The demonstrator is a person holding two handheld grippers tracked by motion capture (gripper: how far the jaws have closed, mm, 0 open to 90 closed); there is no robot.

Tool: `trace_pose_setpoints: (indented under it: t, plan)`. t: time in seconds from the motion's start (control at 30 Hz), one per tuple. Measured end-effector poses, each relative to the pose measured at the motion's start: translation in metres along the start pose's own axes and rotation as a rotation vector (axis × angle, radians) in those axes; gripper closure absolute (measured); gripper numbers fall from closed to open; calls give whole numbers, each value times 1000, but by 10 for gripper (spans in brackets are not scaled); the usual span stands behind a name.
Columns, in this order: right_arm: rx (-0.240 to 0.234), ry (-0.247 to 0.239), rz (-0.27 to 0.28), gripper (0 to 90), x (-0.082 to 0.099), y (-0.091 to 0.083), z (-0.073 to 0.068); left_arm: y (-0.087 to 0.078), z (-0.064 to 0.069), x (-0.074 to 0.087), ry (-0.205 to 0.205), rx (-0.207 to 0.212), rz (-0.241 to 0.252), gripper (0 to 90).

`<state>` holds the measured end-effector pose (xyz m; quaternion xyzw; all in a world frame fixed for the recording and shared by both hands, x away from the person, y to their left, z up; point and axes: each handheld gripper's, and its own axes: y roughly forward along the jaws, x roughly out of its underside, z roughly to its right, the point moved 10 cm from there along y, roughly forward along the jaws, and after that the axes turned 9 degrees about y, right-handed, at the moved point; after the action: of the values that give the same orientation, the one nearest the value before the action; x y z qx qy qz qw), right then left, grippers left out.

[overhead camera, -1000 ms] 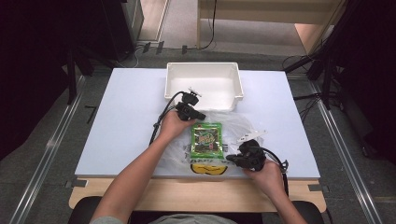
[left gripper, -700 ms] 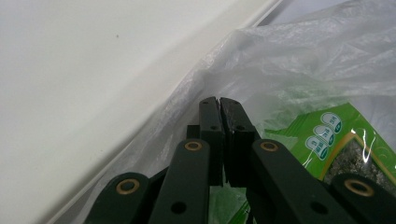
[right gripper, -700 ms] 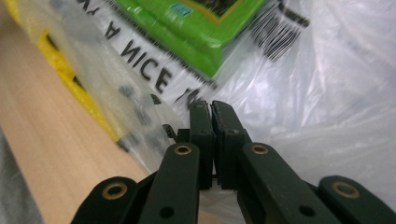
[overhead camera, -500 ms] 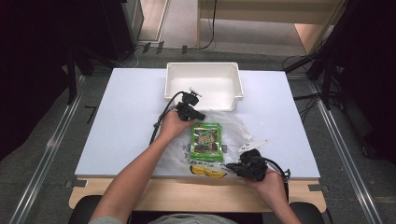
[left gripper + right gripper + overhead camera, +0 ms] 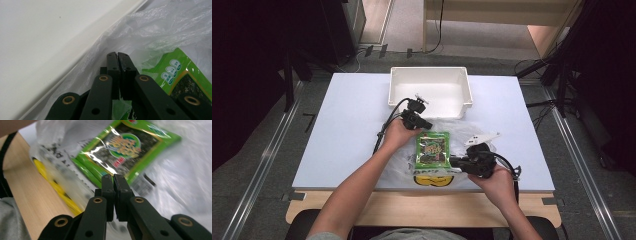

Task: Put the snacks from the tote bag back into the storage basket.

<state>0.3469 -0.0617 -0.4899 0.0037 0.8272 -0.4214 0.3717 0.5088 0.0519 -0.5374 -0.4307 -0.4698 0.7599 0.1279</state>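
Observation:
A green seaweed packet [image 5: 431, 149] lies with a thin clear plastic bag [image 5: 472, 131] that carries a yellow print [image 5: 432, 180] at its near end. My left gripper [image 5: 426, 122] sits at the bag's far edge, next to the tub, jaws shut, and crumpled film [image 5: 100, 45] gathers at its tips [image 5: 117, 53]. My right gripper [image 5: 455, 161] hovers at the packet's near right corner with its jaws together. In the right gripper view its tips [image 5: 113, 176] touch the packet's edge [image 5: 125, 147]; I cannot see film between them.
An empty white tub [image 5: 430, 92] stands just behind the bag at the middle of the pale table [image 5: 347, 130]. A wooden strip [image 5: 412, 205] runs along the near edge. Cables trail from both grippers.
The right gripper dipped toward the table's near edge, then rose back to the packet's lower right corner. The left gripper and the packet stayed where they were.

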Motion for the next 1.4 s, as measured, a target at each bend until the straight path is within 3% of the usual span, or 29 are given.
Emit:
trace_pose_setpoints:
  t: [0.27, 0.43, 0.77, 0.87, 1.07, 1.2, 1.3, 1.4]
  plan:
    - [-80, -60, -23, 896, -15, 23, -37, 0, 0, 0, 3, -10, 0, 896]
    - [-98, -95, -51, 900, -13, 41, -53, 0, 0, 0, 12, -21, -7, 899]
    - [-110, -77, -104, 900, 17, 66, -50, 0, 0, -1, 15, -28, -5, 900]
    - [-117, -64, -117, 900, 24, 70, -49, 0, -1, -1, 20, -39, -4, 900]
    - [-129, -81, -153, 900, 36, 74, -56, 2, -4, -4, 14, -52, 14, 900]
    - [-148, -87, -154, 900, 41, 73, -59, 2, -7, -5, 9, -82, 26, 900]
    - [-161, -96, -164, 900, 45, 73, -62, 2, -7, -6, 4, -77, 28, 900]
    - [-157, -95, -169, 900, 46, 72, -63, 1, -4, -6, -20, -45, 32, 895]
